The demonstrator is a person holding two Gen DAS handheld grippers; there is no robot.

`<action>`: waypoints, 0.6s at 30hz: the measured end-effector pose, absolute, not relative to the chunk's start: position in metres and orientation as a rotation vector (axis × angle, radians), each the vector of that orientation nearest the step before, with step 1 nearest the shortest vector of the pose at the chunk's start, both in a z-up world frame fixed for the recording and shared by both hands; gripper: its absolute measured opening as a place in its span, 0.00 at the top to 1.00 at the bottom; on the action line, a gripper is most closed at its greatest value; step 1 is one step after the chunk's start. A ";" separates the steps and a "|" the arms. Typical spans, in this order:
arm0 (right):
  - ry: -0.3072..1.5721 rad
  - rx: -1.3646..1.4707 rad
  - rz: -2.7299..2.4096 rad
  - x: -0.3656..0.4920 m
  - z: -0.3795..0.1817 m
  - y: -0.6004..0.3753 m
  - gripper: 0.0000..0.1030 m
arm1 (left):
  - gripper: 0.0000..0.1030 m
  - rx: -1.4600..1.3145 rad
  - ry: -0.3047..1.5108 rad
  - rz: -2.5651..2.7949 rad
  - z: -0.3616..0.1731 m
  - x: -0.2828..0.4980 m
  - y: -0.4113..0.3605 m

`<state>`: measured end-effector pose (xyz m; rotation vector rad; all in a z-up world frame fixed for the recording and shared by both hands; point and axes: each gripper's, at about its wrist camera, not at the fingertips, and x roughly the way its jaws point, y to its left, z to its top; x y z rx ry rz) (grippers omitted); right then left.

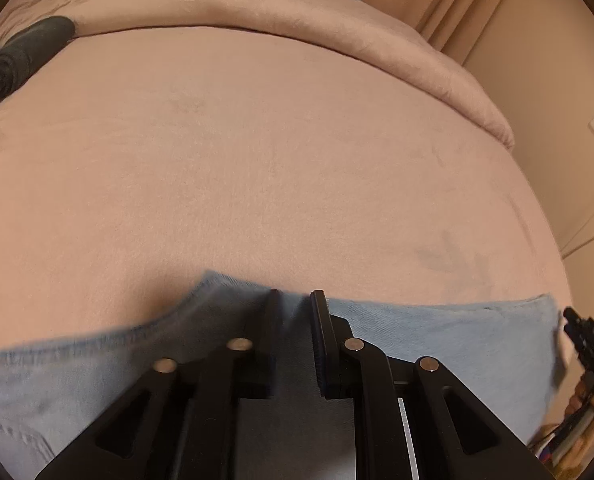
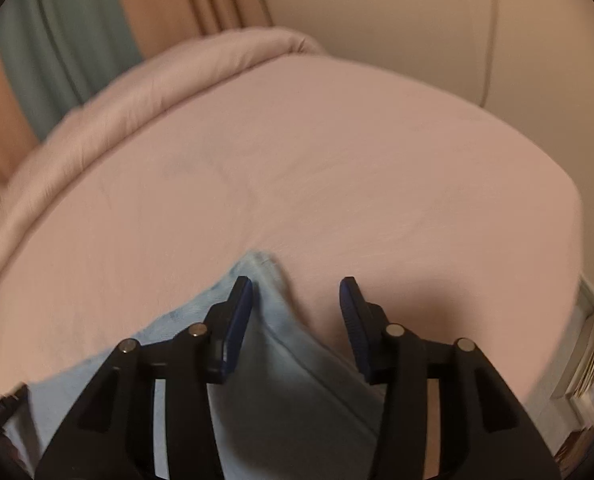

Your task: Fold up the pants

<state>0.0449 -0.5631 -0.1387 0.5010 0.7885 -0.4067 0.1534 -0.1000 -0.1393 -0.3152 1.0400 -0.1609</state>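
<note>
Light blue denim pants (image 1: pixel 437 340) lie on a pink bed sheet (image 1: pixel 257 168), along the near edge of the left wrist view. My left gripper (image 1: pixel 295 300) sits over the pants' top edge, fingers a narrow gap apart with cloth between them. In the right wrist view a raised corner of the pants (image 2: pixel 265 312) lies between my right gripper's (image 2: pixel 297 292) wide-open fingers, closer to the left pad (image 2: pixel 239 320). The right gripper also shows at the right edge of the left wrist view (image 1: pixel 589 344).
A rolled pink duvet (image 1: pixel 297 16) runs along the far side of the bed. A dark garment (image 1: pixel 21 56) lies at the far left. The bed's right edge (image 2: pixel 577 240) drops to the floor, with stacked books (image 2: pixel 593 360) beside it. Curtains (image 2: pixel 57 40) hang behind.
</note>
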 end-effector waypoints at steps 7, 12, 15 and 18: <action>0.692 0.706 -0.370 -0.026 -0.119 -0.590 0.38 | 0.85 -0.320 0.968 -0.237 -0.102 0.096 -0.103; 0.779 0.756 -0.390 -0.034 -0.139 -0.584 0.38 | 0.85 -0.322 1.008 -0.301 -0.104 0.054 -0.103; 0.862 0.744 -0.388 -0.029 -0.158 -0.573 0.59 | 0.85 -0.270 1.032 -0.288 -0.113 0.033 -0.104; 0.870 0.674 -0.404 -0.020 -0.158 -0.559 0.86 | 0.85 -0.247 1.039 -0.253 -0.121 0.021 -0.099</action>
